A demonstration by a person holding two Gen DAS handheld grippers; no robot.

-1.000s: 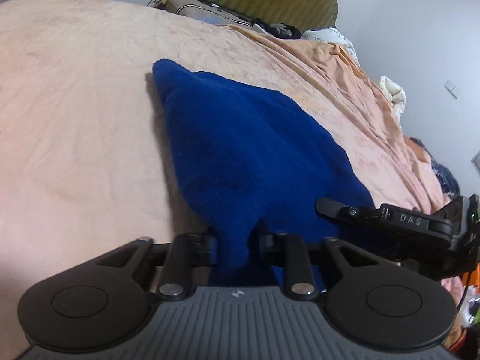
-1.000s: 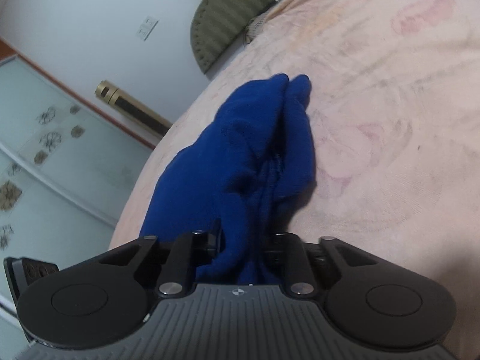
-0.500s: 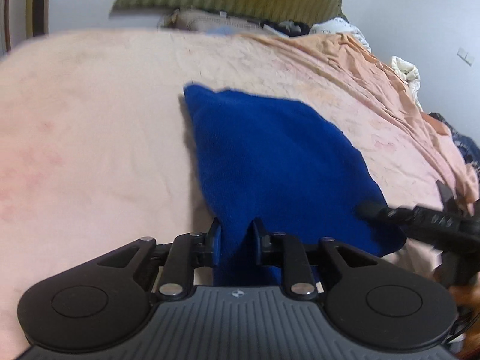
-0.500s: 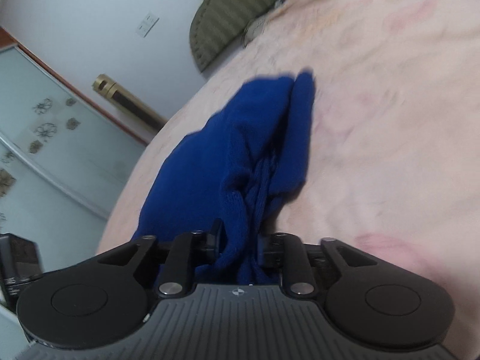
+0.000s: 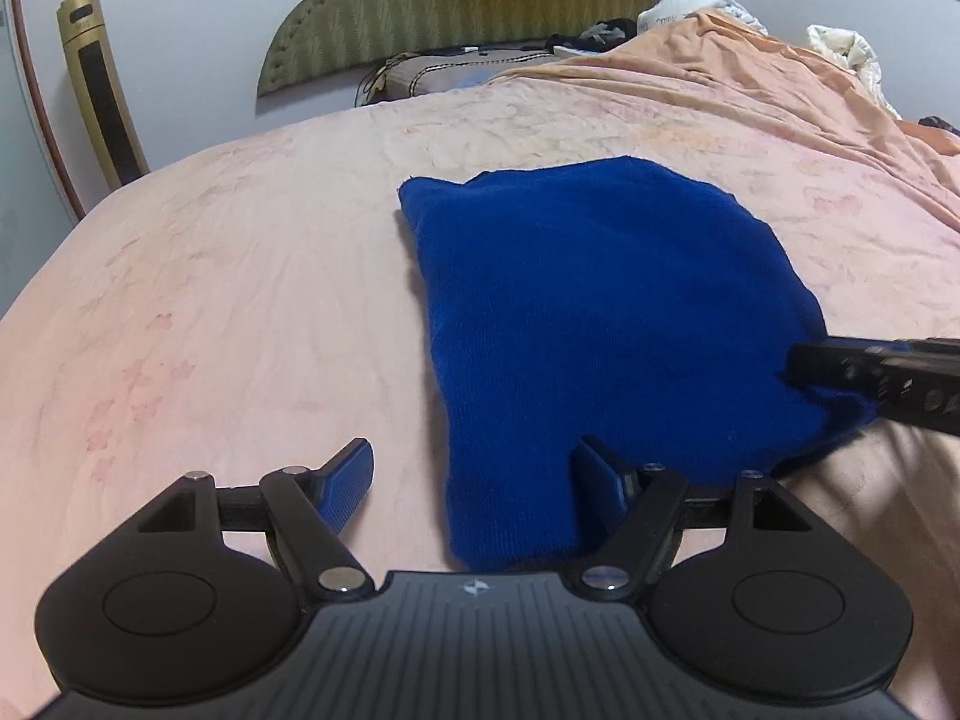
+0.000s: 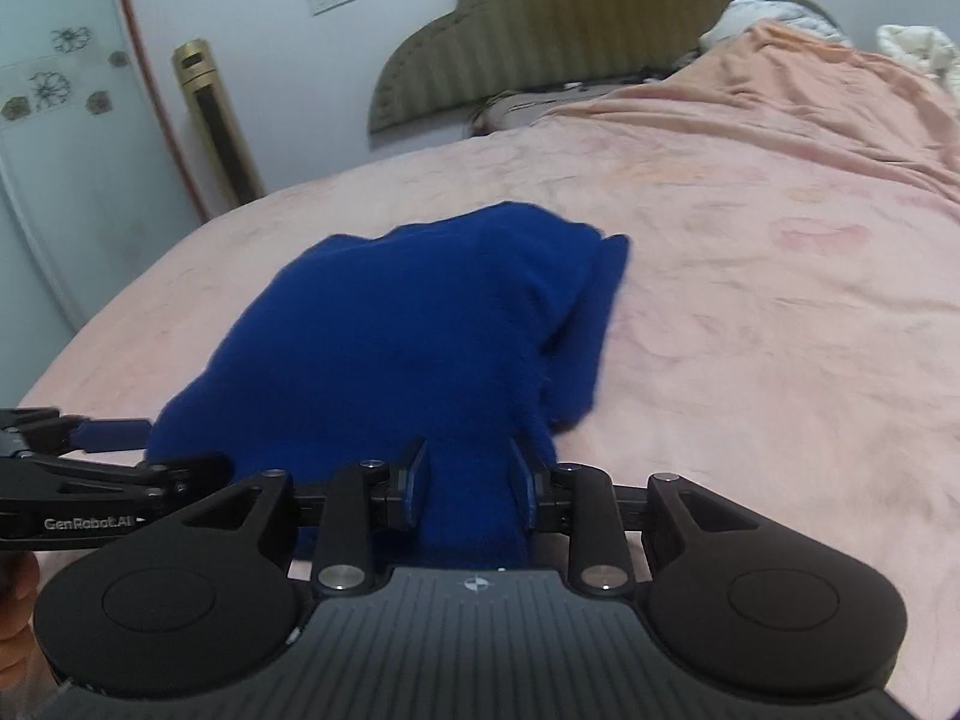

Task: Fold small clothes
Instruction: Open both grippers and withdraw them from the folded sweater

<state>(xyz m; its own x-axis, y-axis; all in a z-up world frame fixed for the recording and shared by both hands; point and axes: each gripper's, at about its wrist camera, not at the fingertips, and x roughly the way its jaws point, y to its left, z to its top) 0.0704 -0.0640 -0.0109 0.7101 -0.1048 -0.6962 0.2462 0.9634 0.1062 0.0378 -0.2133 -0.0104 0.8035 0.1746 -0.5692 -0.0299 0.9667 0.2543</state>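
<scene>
A folded blue knit garment (image 5: 600,312) lies on the pink bedsheet (image 5: 240,276). My left gripper (image 5: 477,474) is open at the garment's near left corner; the cloth lies loose between the spread fingers. My right gripper (image 6: 468,480) is shut on the near right edge of the blue garment (image 6: 420,324), with cloth bunched between the pads. In the left wrist view the right gripper's finger (image 5: 870,369) reaches in at the garment's right edge. In the right wrist view the left gripper's fingers (image 6: 114,435) show at the left.
An olive padded headboard (image 5: 480,6) and pillows stand at the far end. A rumpled peach blanket (image 5: 750,78) and white bedding lie at the far right. A gold tower appliance (image 5: 99,96) stands by the left wall.
My left gripper has opened and let go of the garment. Both grippers have lowered the cloth flat onto the bed. The right gripper still holds its edge.
</scene>
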